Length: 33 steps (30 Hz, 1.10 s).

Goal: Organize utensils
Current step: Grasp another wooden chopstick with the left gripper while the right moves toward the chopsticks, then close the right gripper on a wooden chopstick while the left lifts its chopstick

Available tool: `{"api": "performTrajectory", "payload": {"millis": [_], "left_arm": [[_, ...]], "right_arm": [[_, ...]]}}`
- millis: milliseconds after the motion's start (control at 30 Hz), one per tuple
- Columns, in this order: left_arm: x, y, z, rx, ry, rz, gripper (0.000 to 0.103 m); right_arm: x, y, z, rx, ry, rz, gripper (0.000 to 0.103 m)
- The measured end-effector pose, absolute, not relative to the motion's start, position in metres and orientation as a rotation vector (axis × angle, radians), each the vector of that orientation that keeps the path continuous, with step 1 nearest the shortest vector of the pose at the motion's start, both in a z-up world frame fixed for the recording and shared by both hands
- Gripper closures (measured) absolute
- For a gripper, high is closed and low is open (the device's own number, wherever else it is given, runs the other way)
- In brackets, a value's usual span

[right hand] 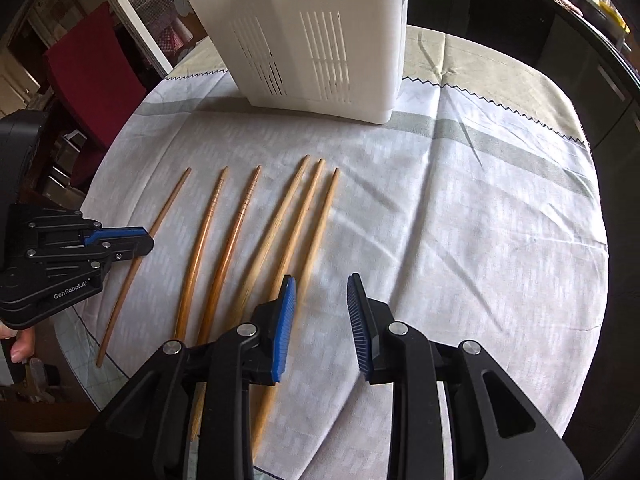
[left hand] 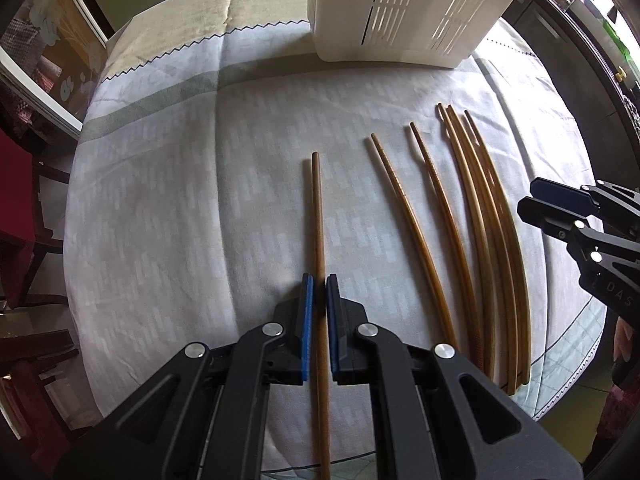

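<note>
Bamboo-brown chopsticks lie in a loose row on the table (left hand: 160,208), which is covered by a pale patterned cloth, and all of them point toward the far edge. There stands a white slotted utensil holder (left hand: 404,12), upright and well apart from the sticks.

Your left hand-held gripper (left hand: 319,292) is clamped on the leftmost chopstick (left hand: 318,208), its blue pads pressed to either side of the stick at about its middle. That stick lies apart from the others, closest to the table's left edge.

Next to it lie two darker chopsticks (right hand: 216,248), separate from each other, with fine rings near their tips. Beyond them lie three lighter chopsticks (right hand: 288,216) close together, almost side by side.

Your right hand-held gripper (right hand: 320,304) hovers with its jaws parted and nothing between the pads. Its left pad (right hand: 285,320) sits over the rightmost of the three light sticks, while the gap between the jaws shows only bare cloth. Whether that pad touches the stick is not clear.
</note>
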<state>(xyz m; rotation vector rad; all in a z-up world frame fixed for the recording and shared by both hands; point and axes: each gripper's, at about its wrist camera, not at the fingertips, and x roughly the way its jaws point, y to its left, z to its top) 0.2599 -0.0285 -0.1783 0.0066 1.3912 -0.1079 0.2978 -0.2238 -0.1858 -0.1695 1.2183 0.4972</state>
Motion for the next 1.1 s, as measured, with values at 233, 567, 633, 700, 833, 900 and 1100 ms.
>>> {"api": "performTrajectory", "payload": {"millis": [233, 567, 633, 700, 833, 900, 1100], "left_arm": [[0.261, -0.029, -0.178, 0.001, 1.393, -0.111, 0.096], [0.264, -0.038, -0.177, -0.017, 1.413, -0.136, 0.073], [0.264, -0.045, -0.177, 0.009, 1.413, -0.133, 0.070], [0.263, -0.051, -0.177, 0.038, 1.412, -0.125, 0.070], [0.265, -0.049, -0.177, 0.039, 1.416, -0.101, 0.070], [0.267, -0.047, -0.176, 0.041, 1.414, -0.090, 0.071], [0.272, -0.040, -0.176, 0.060, 1.392, -0.094, 0.097]], "right_arm": [[0.310, -0.202, -0.201, -0.215, 1.242, 0.470, 0.076], [0.312, -0.168, -0.210, -0.316, 1.207, 0.434, 0.078], [0.309, -0.164, -0.209, -0.328, 1.200, 0.440, 0.085], [0.309, -0.161, -0.209, -0.321, 1.209, 0.452, 0.092], [0.313, -0.166, -0.209, -0.295, 1.223, 0.463, 0.094], [0.314, -0.164, -0.209, -0.308, 1.229, 0.465, 0.094], [0.317, -0.165, -0.207, -0.316, 1.232, 0.466, 0.094]]}}
